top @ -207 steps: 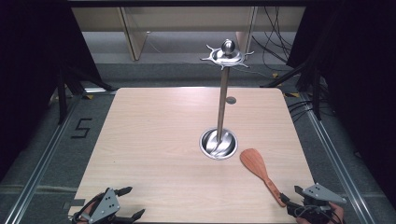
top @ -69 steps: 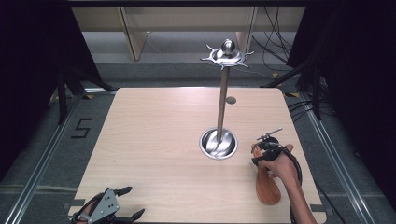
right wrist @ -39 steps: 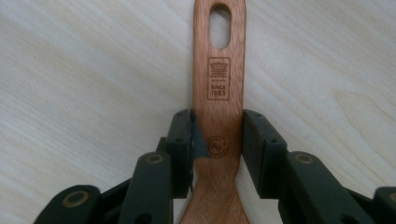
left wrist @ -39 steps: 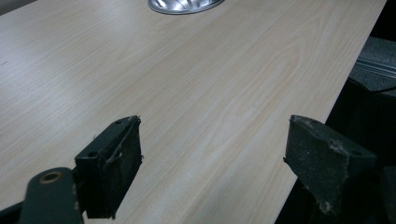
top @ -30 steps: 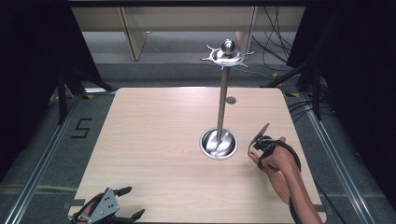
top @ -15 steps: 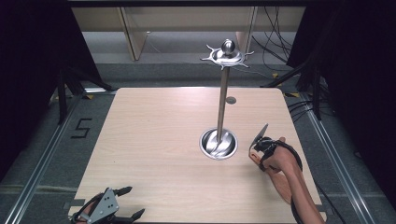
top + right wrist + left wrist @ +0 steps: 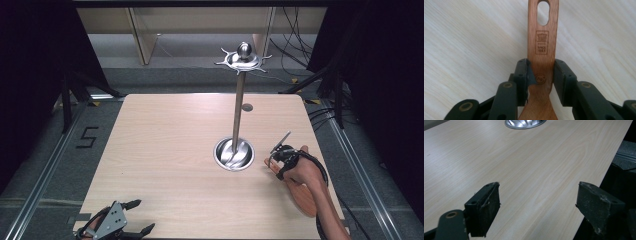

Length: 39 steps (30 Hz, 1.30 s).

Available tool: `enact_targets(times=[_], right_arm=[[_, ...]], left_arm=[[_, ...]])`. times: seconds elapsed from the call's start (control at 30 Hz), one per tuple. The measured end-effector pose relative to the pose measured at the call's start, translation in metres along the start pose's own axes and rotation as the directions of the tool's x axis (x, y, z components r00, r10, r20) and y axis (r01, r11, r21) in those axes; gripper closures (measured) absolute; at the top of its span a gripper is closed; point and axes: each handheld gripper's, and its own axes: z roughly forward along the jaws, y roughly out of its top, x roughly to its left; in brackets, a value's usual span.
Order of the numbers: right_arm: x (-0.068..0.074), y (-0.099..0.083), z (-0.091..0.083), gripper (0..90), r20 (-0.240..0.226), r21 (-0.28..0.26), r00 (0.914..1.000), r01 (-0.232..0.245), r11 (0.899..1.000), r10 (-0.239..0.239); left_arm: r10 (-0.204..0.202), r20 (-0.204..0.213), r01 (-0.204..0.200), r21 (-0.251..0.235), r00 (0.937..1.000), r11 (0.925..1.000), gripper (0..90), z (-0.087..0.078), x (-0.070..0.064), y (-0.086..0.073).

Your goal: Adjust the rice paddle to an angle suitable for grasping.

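I work at a light wooden table point(image 7: 165, 150) with pale grain. Around it, black curtains point(image 7: 35, 60) hang on both sides. The grey floor point(image 7: 45, 165) carries a painted dark number 5 point(image 7: 86, 137). Behind, I see pale wooden furniture point(image 7: 145, 30) and some black cables point(image 7: 295, 40).

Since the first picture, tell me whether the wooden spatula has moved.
Yes. The wooden spatula, now clamped in the right gripper, has turned round; its handle end now points toward the steel stand's base.
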Motion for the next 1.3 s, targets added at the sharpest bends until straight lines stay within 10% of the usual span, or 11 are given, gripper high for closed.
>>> enact_targets(times=[0.4, 0.43, 0.77, 0.8, 0.97, 1.3], right_arm=[[-0.004, -0.018, -0.031, 67.2, -0.030, -0.212, 0.9989, -0.041, 0.976, 0.035], [-0.007, -0.022, -0.037, 67.2, -0.059, -0.283, 0.9974, -0.057, 0.957, 0.042], [-0.013, -0.033, -0.053, 67.2, -0.073, -0.443, 0.9970, -0.056, 0.895, 0.026], [-0.011, -0.033, -0.052, 67.2, -0.081, -0.490, 0.9952, -0.088, 0.867, 0.055], [-0.011, -0.039, -0.062, 67.2, -0.081, -0.565, 0.9961, -0.074, 0.822, 0.034], [-0.010, -0.042, -0.079, 67.2, -0.069, -0.650, 0.9970, -0.071, 0.756, 0.033]], left_arm=[[-0.014, 0.004, 0.014, -0.008, 0.9999, 0.9999, 18.2, 0.001, 0.000, 0.000], [-0.014, 0.003, 0.014, -0.008, 0.9999, 0.9999, 18.2, 0.001, -0.001, 0.000], [-0.006, 0.000, 0.006, -0.006, 1.0000, 1.0000, 18.2, 0.000, 0.000, 0.000], [-0.004, -0.002, 0.004, -0.004, 1.0000, 1.0000, 18.2, 0.000, 0.000, 0.000], [-0.006, -0.003, 0.006, -0.007, 1.0000, 1.0000, 18.2, 0.000, 0.000, 0.000], [-0.006, 0.000, 0.006, -0.004, 1.0000, 1.0000, 17.5, -0.001, 0.000, 0.000]])
